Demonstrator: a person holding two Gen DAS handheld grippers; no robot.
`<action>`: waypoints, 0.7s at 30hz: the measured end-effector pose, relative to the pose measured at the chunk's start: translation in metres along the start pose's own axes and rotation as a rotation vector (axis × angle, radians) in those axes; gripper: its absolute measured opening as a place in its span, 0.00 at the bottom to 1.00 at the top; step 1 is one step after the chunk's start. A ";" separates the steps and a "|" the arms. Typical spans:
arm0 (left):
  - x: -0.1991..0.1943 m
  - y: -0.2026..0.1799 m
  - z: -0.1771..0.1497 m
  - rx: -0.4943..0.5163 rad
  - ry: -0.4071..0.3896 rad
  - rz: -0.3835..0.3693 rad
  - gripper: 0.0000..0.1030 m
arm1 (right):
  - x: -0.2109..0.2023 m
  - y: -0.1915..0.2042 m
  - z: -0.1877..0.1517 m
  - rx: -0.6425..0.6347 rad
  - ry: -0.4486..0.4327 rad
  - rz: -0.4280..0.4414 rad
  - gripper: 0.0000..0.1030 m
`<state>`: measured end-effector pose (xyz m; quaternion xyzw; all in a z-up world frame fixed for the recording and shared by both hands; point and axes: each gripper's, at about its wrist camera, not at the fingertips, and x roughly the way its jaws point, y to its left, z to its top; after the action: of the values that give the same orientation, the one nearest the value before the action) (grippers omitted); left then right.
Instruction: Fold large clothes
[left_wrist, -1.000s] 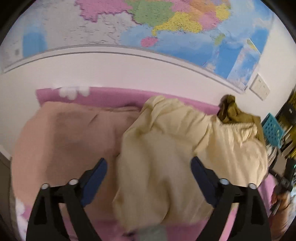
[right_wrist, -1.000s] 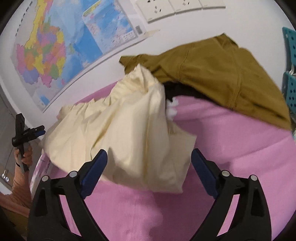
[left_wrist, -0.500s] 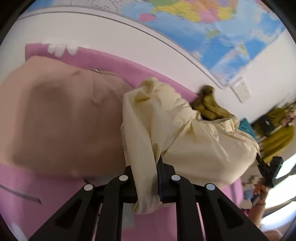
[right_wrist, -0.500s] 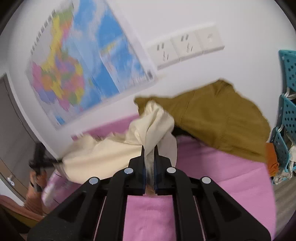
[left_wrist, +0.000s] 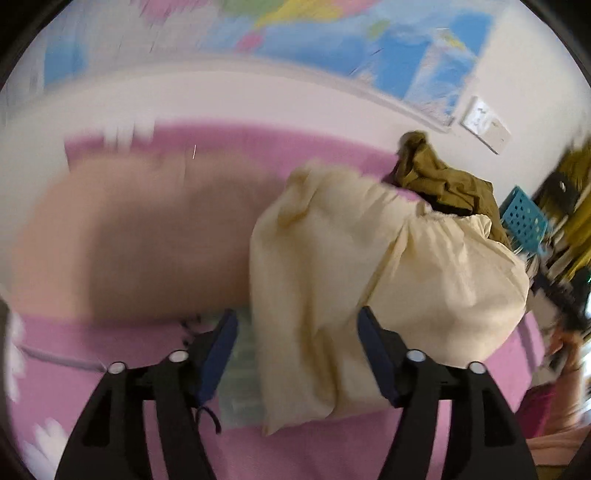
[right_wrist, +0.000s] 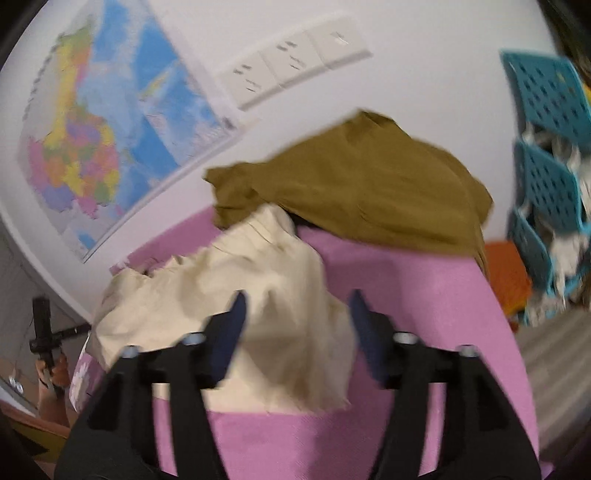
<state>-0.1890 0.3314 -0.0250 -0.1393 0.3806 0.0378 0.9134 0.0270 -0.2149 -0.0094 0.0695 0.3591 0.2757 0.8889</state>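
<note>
Cream garment (left_wrist: 369, 266) lay crumpled on my pink bed (right_wrist: 424, 295); both the left hand-held gripper (left_wrist: 295, 350) and right hand-held gripper (right_wrist: 295, 332) had just been opening, pads off the cloth.

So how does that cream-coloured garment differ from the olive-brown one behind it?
The cream garment is pale and lies bunched nearest the grippers; the olive-brown garment is dark and sits farther back against the white wall. The cream one overlaps the olive-brown one's near edge. Both are crumpled, unfolded, and rest on the pink bedcover.
</note>
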 end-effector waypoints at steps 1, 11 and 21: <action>-0.001 -0.008 0.004 0.021 -0.017 -0.013 0.68 | 0.006 0.003 0.003 -0.018 0.010 -0.010 0.65; 0.070 -0.022 0.011 0.026 0.096 0.053 0.63 | 0.033 -0.023 0.005 0.074 0.043 0.030 0.11; 0.071 -0.021 0.010 0.013 0.091 0.064 0.65 | 0.004 -0.035 -0.051 0.052 0.113 0.032 0.09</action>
<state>-0.1280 0.3119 -0.0638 -0.1229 0.4263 0.0581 0.8943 0.0102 -0.2457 -0.0602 0.0826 0.4146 0.2838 0.8607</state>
